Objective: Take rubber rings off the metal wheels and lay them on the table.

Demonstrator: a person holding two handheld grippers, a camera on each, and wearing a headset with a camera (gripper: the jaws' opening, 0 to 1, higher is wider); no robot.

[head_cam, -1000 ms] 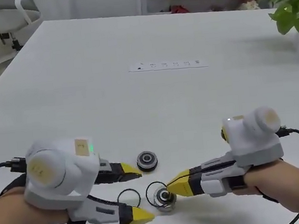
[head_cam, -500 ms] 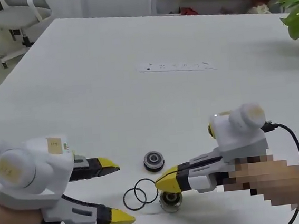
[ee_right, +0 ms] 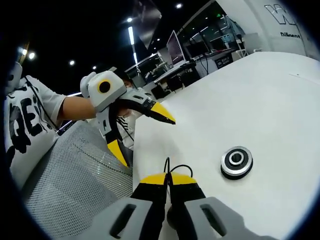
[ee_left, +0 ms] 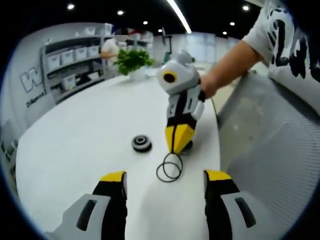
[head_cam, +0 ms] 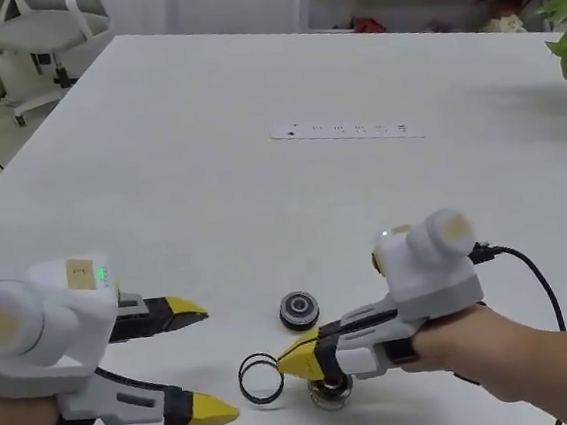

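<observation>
- Right gripper (head_cam: pixel 296 358): jaws clenched tip to tip, down at the table (head_cam: pixel 263 204). In the right gripper view a thin black loop of the rubber rings (head_cam: pixel 261 377) comes out from between the tips, so it looks pinched.
- Rubber rings: two overlapping loops lying flat on the table, between the two grippers.
- Bare metal wheel (head_cam: pixel 329 391): sits right under the right gripper's jaws, just beside the rings, partly hidden.
- Second wheel (head_cam: pixel 299 309): black band around its rim, lies flat just beyond the right gripper's tips, touched by neither gripper.
- Left gripper (head_cam: pixel 202 359): jaws spread wide, holding nothing, tips aimed at the rings but short of them.
- Power strip (head_cam: pixel 348 129): flat on the table, well beyond the work.
</observation>
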